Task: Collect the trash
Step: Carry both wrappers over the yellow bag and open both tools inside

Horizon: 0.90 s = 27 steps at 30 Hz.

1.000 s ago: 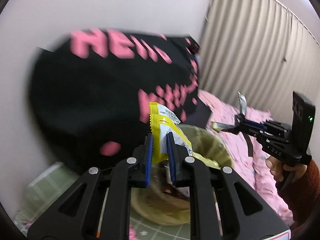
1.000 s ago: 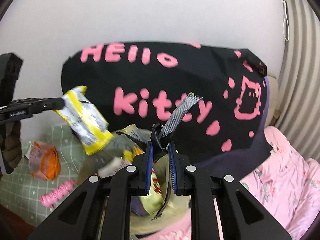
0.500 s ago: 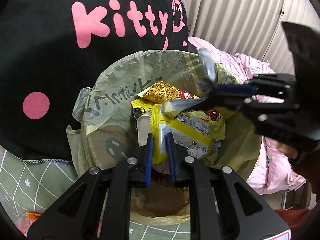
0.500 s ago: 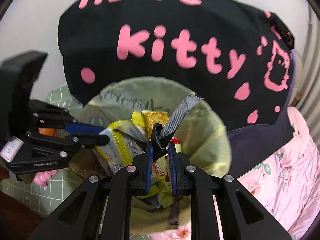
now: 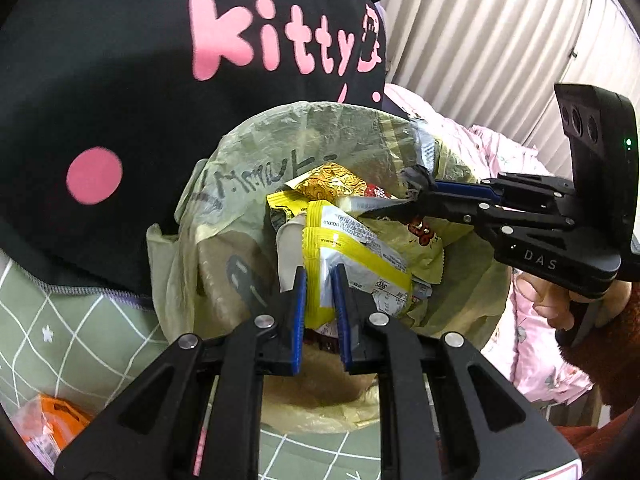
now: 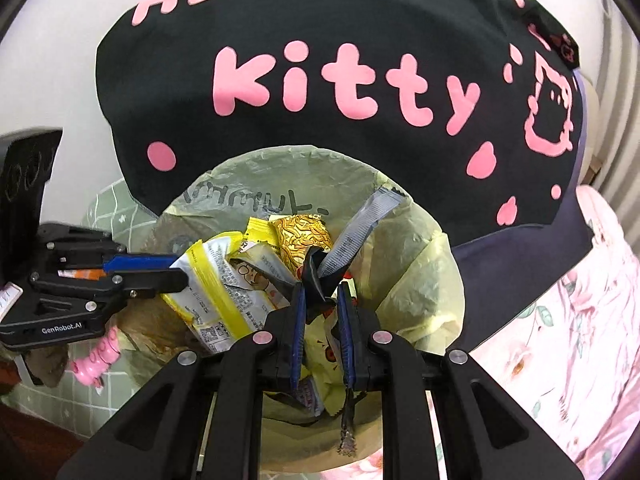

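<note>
Over the lined trash bin (image 5: 224,216): left gripper (image 5: 320,300) clenched on yellow wrapper (image 5: 352,256), long axis toward 1 o'clock; right gripper (image 6: 320,300) "DAS" clamps grey wrapper (image 6: 360,232). Behind: "kitty" black cloth (image 6: 320,80).

My left gripper (image 5: 320,300) is matt black plastic with smooth blue pads (image 5: 298,320) and shiny metal screws (image 5: 264,321). It pinches a glossy yellow and silver wrapper (image 5: 352,252), crinkly like foil. My right gripper (image 6: 320,312) looks the same and pinches a shiny grey wrapper (image 6: 360,228). Both wrappers are over the bin bag (image 5: 240,184), which is thin, wrinkly, see-through plastic. Behind the bin bag is a soft black cloth (image 6: 320,60) with smooth pink letters. Right of the bin bag lies a soft pink flowered cloth (image 6: 560,340).
</note>
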Motion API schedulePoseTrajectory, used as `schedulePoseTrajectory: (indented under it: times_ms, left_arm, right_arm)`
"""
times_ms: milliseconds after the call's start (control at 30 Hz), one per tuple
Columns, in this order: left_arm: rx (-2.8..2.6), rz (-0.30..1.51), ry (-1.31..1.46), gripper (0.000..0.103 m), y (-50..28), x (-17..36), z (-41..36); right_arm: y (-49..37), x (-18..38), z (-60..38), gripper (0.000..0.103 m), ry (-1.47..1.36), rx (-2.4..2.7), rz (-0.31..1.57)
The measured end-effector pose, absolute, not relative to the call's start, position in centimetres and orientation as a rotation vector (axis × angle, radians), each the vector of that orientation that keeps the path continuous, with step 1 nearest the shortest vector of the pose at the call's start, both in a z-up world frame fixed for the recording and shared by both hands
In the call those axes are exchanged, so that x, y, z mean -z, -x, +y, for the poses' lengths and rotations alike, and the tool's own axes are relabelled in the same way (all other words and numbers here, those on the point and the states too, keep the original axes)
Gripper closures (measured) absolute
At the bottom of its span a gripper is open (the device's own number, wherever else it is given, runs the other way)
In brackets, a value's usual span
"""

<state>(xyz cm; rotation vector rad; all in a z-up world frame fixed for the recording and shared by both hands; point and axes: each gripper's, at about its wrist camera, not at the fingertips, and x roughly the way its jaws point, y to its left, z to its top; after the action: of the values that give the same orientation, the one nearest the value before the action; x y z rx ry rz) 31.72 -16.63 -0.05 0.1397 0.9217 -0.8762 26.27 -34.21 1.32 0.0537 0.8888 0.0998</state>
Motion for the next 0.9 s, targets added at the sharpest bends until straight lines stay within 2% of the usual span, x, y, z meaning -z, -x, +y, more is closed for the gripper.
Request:
schedulePoseTrajectory:
  times_ms: [367, 467, 500, 567, 633, 733, 900]
  left_arm:
    - [0.864, 0.924, -0.111, 0.09, -31.1, -0.1, -16.2]
    - [0.859, 0.92, -0.095, 0.088, -31.1, -0.4, -15.9]
    - [0.858, 0.917, -0.086, 0.087, -31.0, -0.5, -15.6]
    - [0.861, 0.913, -0.061, 0.082, -31.0, -0.7, -15.1]
    - [0.861, 0.912, -0.04, 0.067, -30.9, -0.9, -14.6]
    - [0.849, 0.892, -0.021, 0.058, -30.5, -1.4, -13.7]
    - [0.786, 0.847, -0.037, 0.051, -29.3, -2.5, -11.9]
  right_arm:
    - [-27.3, -1.9, -33.8, 0.086, -0.163, -0.082, 0.846]
    - [-27.2, -1.7, -33.6, 0.082, -0.142, -0.06, 0.856]
    - [-27.1, -1.6, -33.6, 0.075, -0.139, -0.056, 0.856]
    - [-26.9, -1.6, -33.6, 0.072, -0.141, -0.058, 0.857]
    - [-26.6, -1.6, -33.5, 0.07, -0.134, -0.051, 0.858]
    - [-26.1, -1.8, -33.1, 0.069, -0.119, -0.043, 0.849]
    - [-25.2, -3.0, -31.6, 0.068, -0.084, -0.047, 0.802]
